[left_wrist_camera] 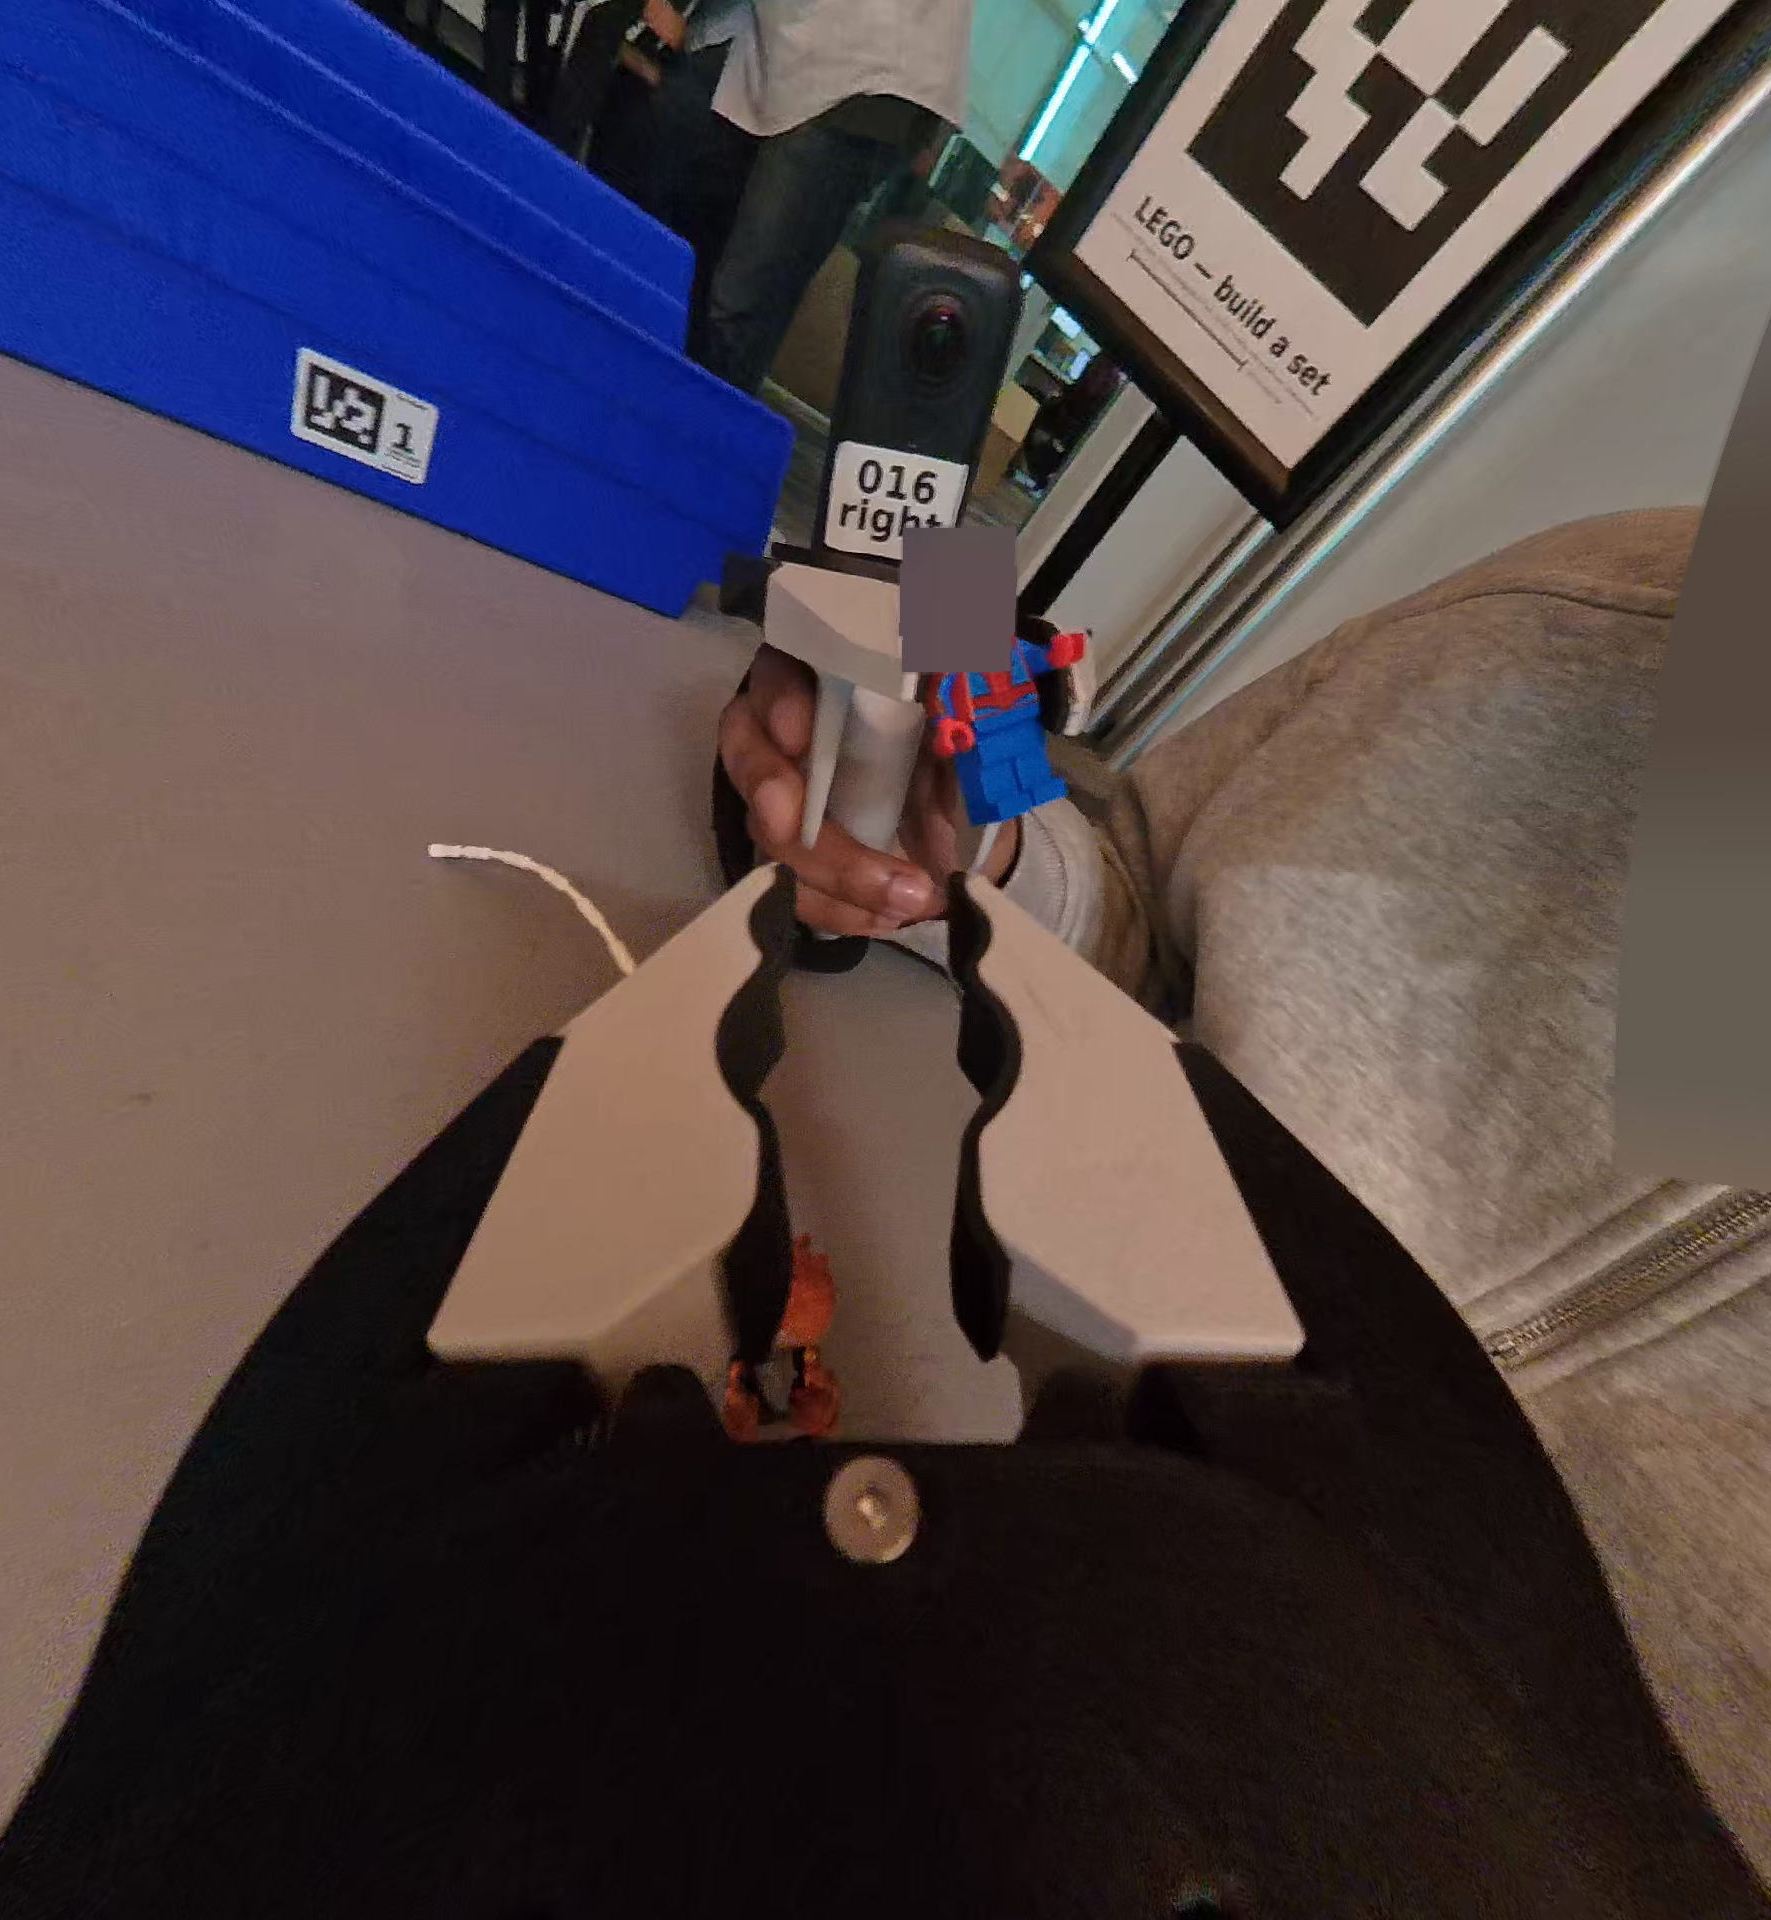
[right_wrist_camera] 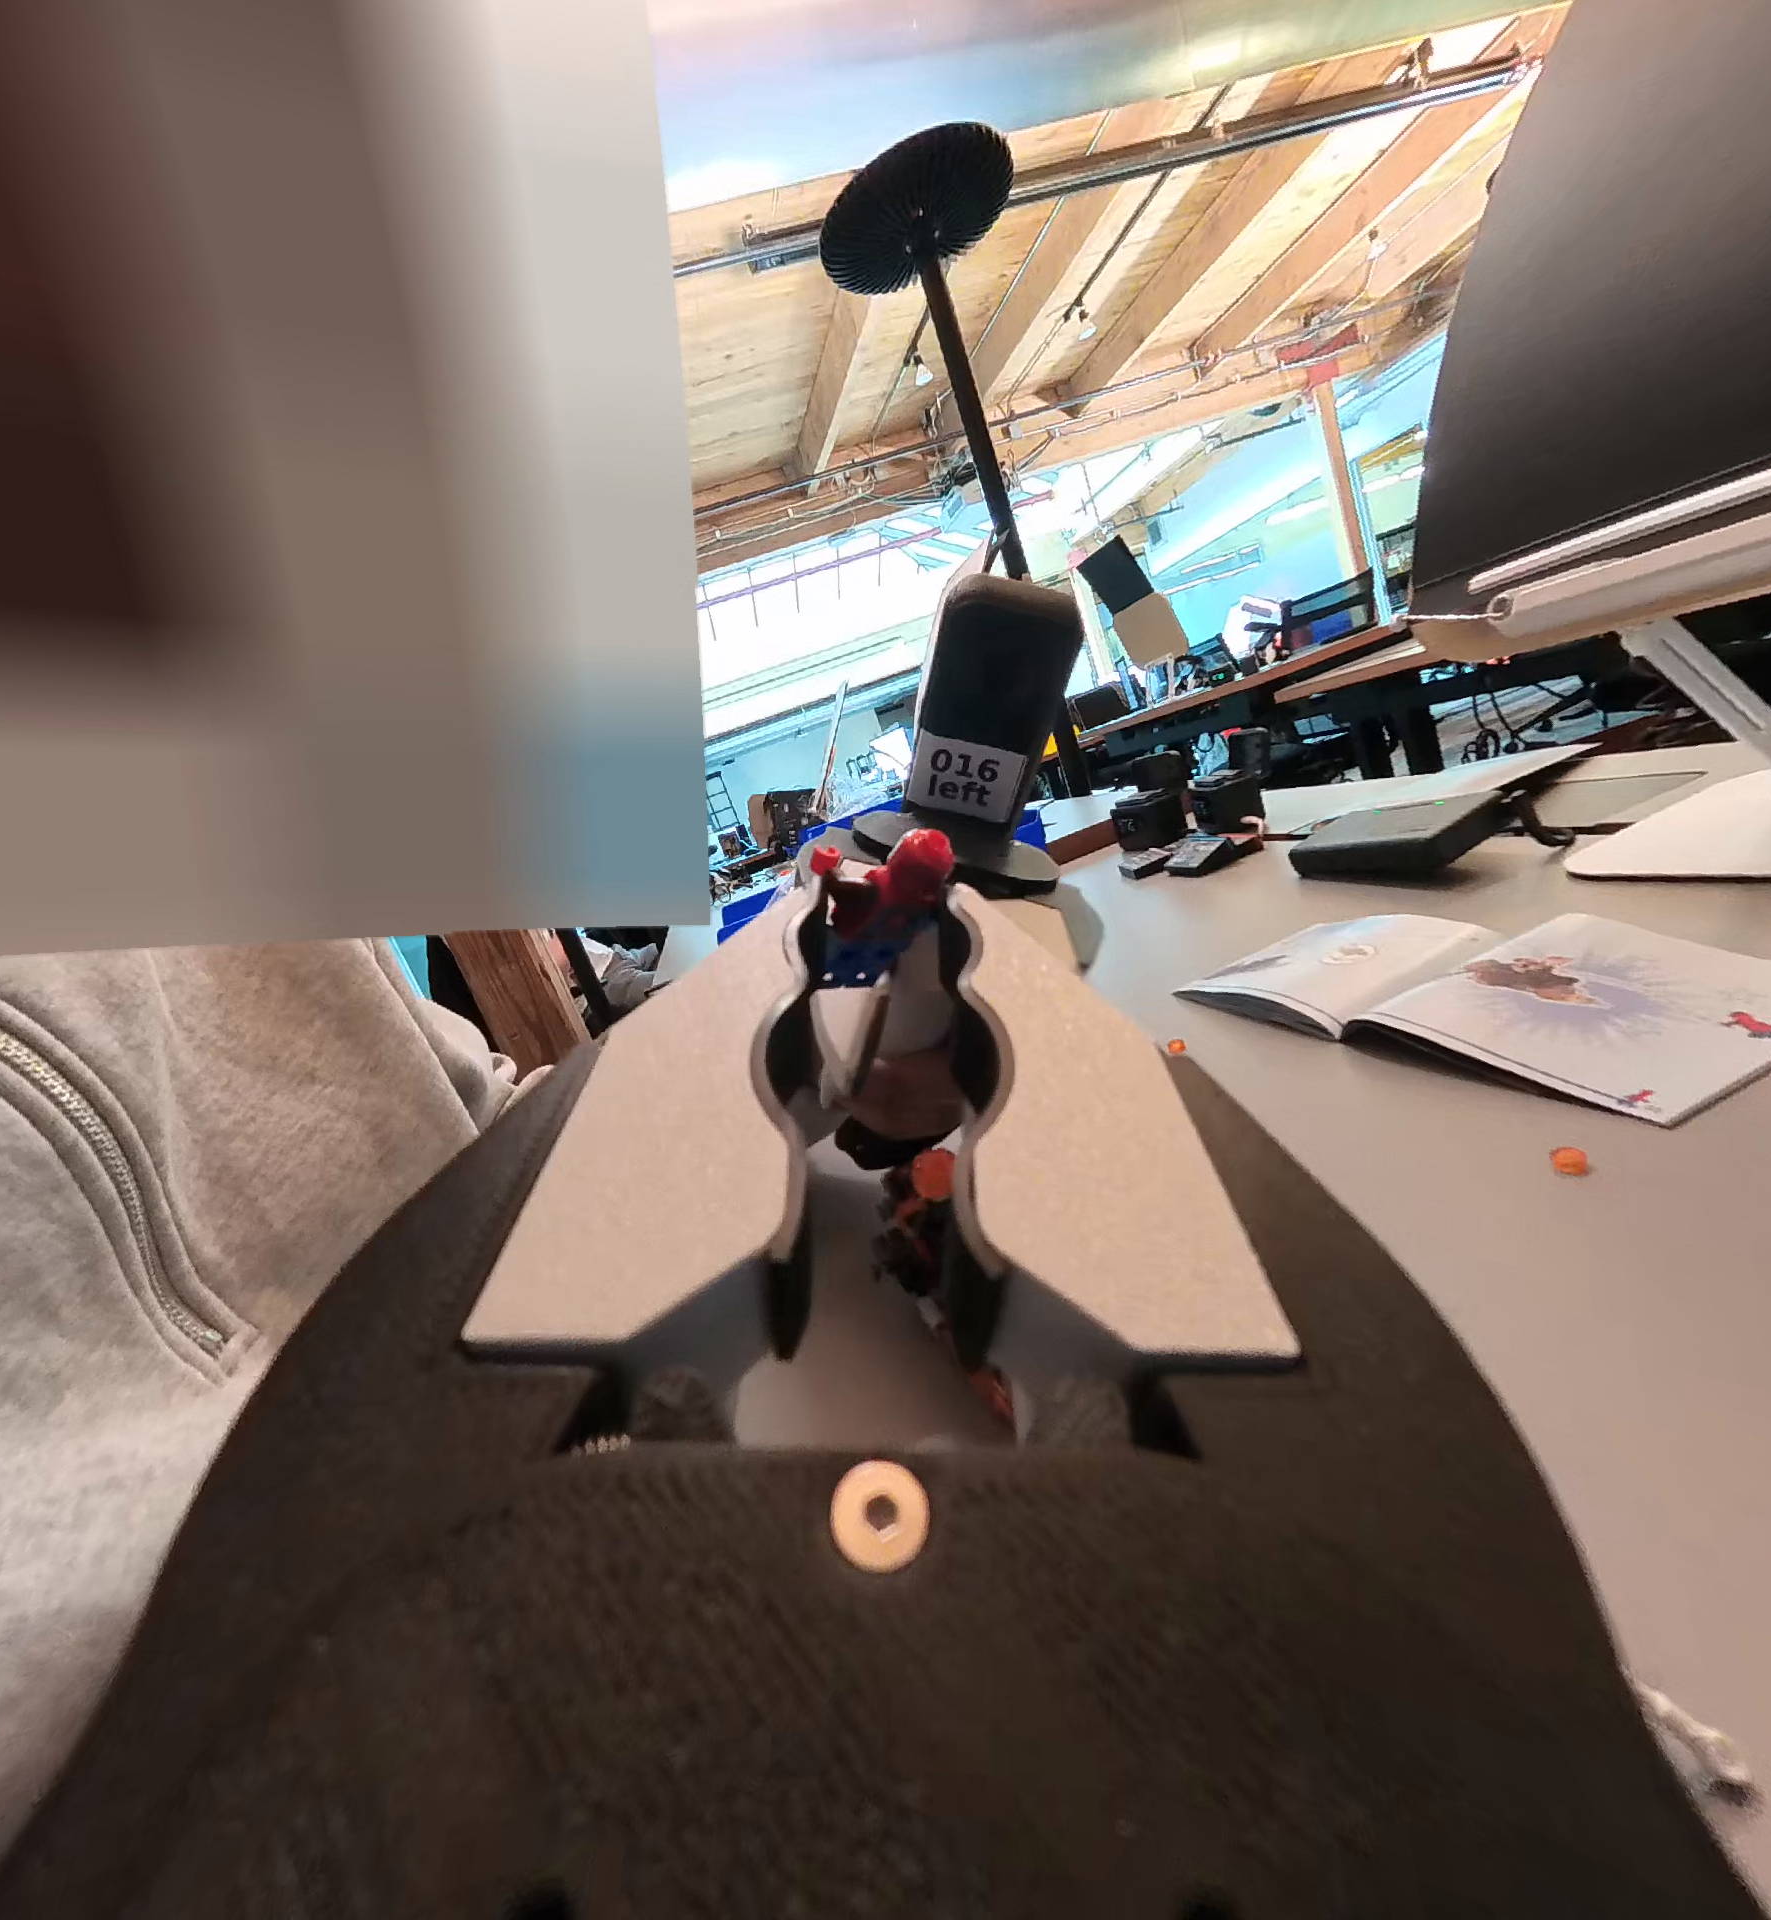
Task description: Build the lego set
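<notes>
My right gripper (right_wrist_camera: pixel 881 914) is shut on a red and blue minifigure (right_wrist_camera: pixel 886 883) at its fingertips. The left wrist view shows the same minifigure (left_wrist_camera: pixel 1006 727) upright in the right gripper (left_wrist_camera: pixel 974 717), just beyond my left gripper (left_wrist_camera: pixel 865 894). My left gripper is open, its jaws well apart with nothing between the tips. A small orange-brown lego build (left_wrist_camera: pixel 787 1340) shows through the gap near the base of its left finger. It also shows low between the right gripper's fingers (right_wrist_camera: pixel 922 1216). I cannot tell if anything holds it.
Blue bins (left_wrist_camera: pixel 341 260) stand at the back left of the grey table (left_wrist_camera: pixel 185 935); a framed marker sign (left_wrist_camera: pixel 1380 156) leans behind. An open instruction booklet (right_wrist_camera: pixel 1483 997), loose orange studs (right_wrist_camera: pixel 1567 1161), a monitor stand (right_wrist_camera: pixel 1743 821) and black devices (right_wrist_camera: pixel 1400 847) lie right. A white cord (left_wrist_camera: pixel 548 883) lies left.
</notes>
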Demonstrator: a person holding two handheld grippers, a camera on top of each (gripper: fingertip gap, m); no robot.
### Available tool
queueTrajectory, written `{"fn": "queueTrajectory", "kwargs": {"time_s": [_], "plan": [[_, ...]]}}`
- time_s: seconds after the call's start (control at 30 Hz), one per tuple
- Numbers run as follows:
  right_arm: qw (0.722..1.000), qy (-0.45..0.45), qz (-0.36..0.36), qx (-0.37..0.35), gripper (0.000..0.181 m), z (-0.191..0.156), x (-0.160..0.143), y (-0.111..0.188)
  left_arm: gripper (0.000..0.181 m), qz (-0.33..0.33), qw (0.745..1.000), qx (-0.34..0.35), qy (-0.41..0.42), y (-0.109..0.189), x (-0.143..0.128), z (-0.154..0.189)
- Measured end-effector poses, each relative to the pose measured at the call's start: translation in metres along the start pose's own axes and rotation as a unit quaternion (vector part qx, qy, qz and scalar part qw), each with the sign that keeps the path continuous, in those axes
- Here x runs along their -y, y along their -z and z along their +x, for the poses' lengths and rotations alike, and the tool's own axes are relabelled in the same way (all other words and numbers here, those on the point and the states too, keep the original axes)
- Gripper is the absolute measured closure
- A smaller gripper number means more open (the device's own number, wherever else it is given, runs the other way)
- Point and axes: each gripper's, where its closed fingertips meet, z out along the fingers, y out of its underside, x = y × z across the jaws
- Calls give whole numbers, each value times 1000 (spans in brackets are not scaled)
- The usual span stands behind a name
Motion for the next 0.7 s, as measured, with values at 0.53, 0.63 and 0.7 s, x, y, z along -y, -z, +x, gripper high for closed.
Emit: {"fn": "queueTrajectory", "kwargs": {"time_s": [0.53,0.63,0.7], "plan": [[1000,-13,9,10,163,-2,0,0,152,69,989,-109,74,10,19,20],[1000,-4,8,21,163,-7,0,-1,146,79,977,-157,117,11,22,28],[1000,8,1,26,163,-10,-2,-2,147,74,971,-181,136,9,21,33]]}}
